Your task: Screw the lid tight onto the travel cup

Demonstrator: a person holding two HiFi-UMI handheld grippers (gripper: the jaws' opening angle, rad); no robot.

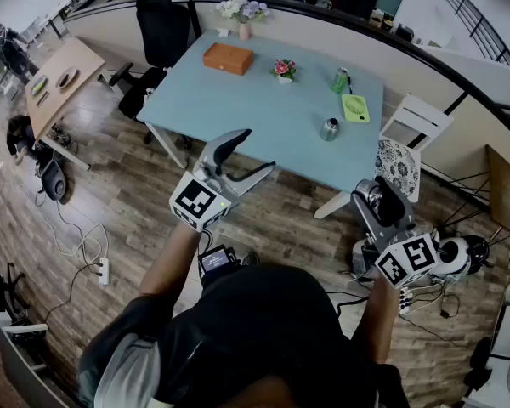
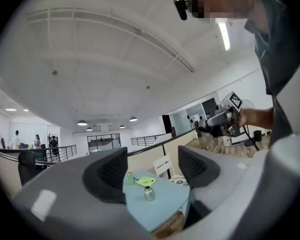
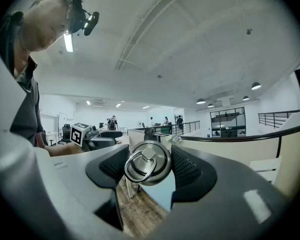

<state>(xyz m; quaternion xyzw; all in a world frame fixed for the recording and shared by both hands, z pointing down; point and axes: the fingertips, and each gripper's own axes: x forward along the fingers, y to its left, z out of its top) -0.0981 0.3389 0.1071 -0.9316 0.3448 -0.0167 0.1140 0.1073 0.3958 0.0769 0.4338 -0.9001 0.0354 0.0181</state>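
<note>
Two claws, right claw point(image 3: 149, 170) clenched on lid point(image 3: 148, 160), left claw point(image 2: 150, 168) released, travel cup point(image 1: 329, 129) well apart on table point(image 1: 238, 100).

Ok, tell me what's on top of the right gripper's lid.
A steel ring on a centre stud tops the lid, clamped in the right gripper; its underside faces away, unseen.

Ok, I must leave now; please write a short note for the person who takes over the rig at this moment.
Left gripper: open, empty, short of the table.
Right gripper: fingers shut on the steel lid.
Travel cup: standing on the blue table, away from both grippers.
Done: lid in grip.
Left: carry lid to cup, seat it, screw it tight.
</note>
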